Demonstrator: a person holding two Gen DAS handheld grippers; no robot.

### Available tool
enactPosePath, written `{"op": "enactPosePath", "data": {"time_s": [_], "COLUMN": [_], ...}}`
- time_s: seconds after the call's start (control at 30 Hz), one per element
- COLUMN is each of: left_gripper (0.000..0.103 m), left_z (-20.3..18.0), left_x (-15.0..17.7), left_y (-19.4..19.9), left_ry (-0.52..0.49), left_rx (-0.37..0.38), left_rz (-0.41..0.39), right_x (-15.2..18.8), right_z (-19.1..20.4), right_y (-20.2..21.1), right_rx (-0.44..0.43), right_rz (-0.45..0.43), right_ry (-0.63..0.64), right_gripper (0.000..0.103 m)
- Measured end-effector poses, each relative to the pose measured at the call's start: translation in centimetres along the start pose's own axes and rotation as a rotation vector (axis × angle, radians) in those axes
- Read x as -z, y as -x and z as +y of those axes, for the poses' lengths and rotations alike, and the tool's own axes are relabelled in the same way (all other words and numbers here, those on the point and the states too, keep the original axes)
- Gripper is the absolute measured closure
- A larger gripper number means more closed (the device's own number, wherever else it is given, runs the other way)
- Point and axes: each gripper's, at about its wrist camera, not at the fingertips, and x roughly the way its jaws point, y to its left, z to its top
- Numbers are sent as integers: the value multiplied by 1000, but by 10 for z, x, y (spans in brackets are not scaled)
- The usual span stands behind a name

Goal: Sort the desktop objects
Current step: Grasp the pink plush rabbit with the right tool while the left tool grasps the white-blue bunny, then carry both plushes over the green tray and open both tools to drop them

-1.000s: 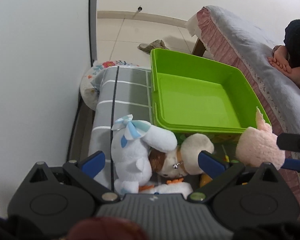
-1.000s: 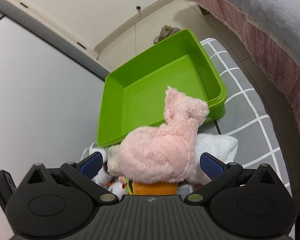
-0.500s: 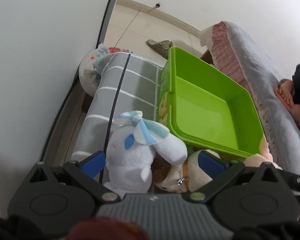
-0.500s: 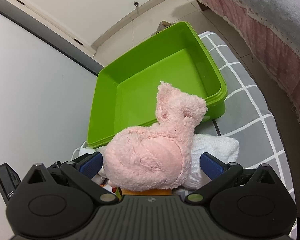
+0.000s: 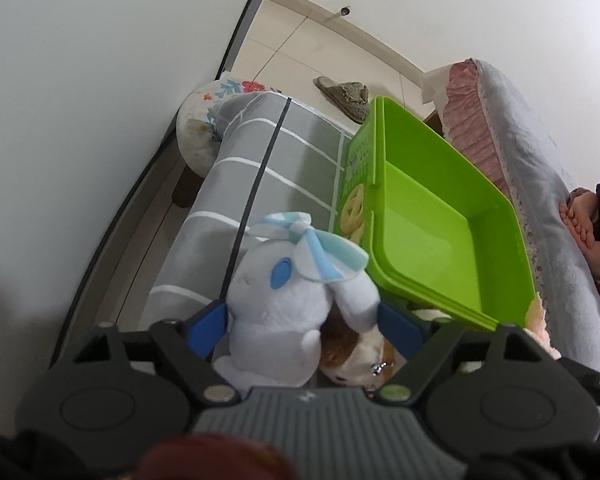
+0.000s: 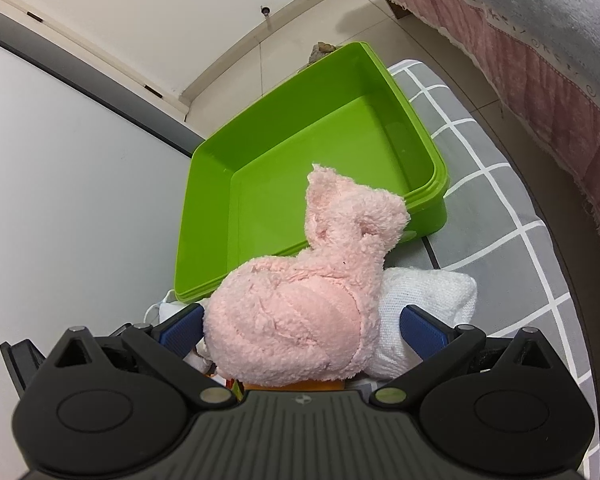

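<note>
Two hand-held grippers are working over a small table covered with a gray checked cloth (image 5: 256,168), where a green plastic bin (image 5: 428,216) is sitting empty behind a huddle of soft toys. Seen from the left gripper (image 5: 302,322), its blue pads are closing in on a pale blue plush rabbit (image 5: 288,300) with a striped bow; the left pad is touching the rabbit's side and the right pad is pressing against its drooping ear, whereas a second earlier the pads were standing wide apart on either side of the toys. The view has also rolled since then, so the bin is now slanting across the picture and the rabbit is filling more of the foreground. A brown and white plush (image 5: 360,354) is lying just beside the rabbit, partly tucked under it, close to the right pad. Seen from the right gripper (image 6: 302,326), its pads are spread wide around a pink plush toy (image 6: 300,304), with a clear gap at the right pad and the left pad just beside the fur, much as a second ago. That pink toy is resting against a white knitted item (image 6: 424,304), in front of the bin's near rim. A slipper (image 5: 346,94) is lying on the floor beyond the table, and a bed with a pink frill (image 6: 540,60) is standing to the right.
</note>
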Motion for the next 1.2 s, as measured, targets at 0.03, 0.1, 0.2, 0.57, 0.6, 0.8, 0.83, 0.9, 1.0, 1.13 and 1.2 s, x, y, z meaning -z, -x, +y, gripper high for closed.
{"op": "enactPosePath", "data": {"time_s": [0.03,0.1,0.2,0.57,0.6,0.8,0.83,0.9,1.0,1.13,1.2], "left_gripper": [25,27,34,48,48,48,48,48,48,48,48], "left_z": [0,0,3,12,11,8,7,6,4,4,2], "left_x": [0,0,0,-2,-2,-3,-4,-4,-5,-6,-7], "left_y": [1,2,3,8,10,18,19,22,28,37,43], "left_ry": [1,4,24,76,76,68,67,65,62,72,77], "left_rx": [-2,-7,-6,1,1,-3,-4,-3,4,24,32], "left_rz": [-2,-6,-10,-16,-19,-35,-37,-41,-51,-77,-95], "right_x": [0,0,1,-1,-1,-2,-2,-3,-4,-5,-6], "right_z": [0,0,0,0,0,-3,-3,-4,-5,-6,-6], "right_y": [0,1,2,4,5,9,10,13,18,27,30], "right_rx": [0,2,0,-31,-34,-52,-53,-59,-69,-83,-87], "right_rz": [0,-2,-6,4,4,1,-2,-7,-17,-35,-43], "right_ry": [0,0,2,-2,-5,-25,-25,-26,-30,-37,-40], "right_gripper": [0,1,5,23,23,24,24,24,24,24,24]}}
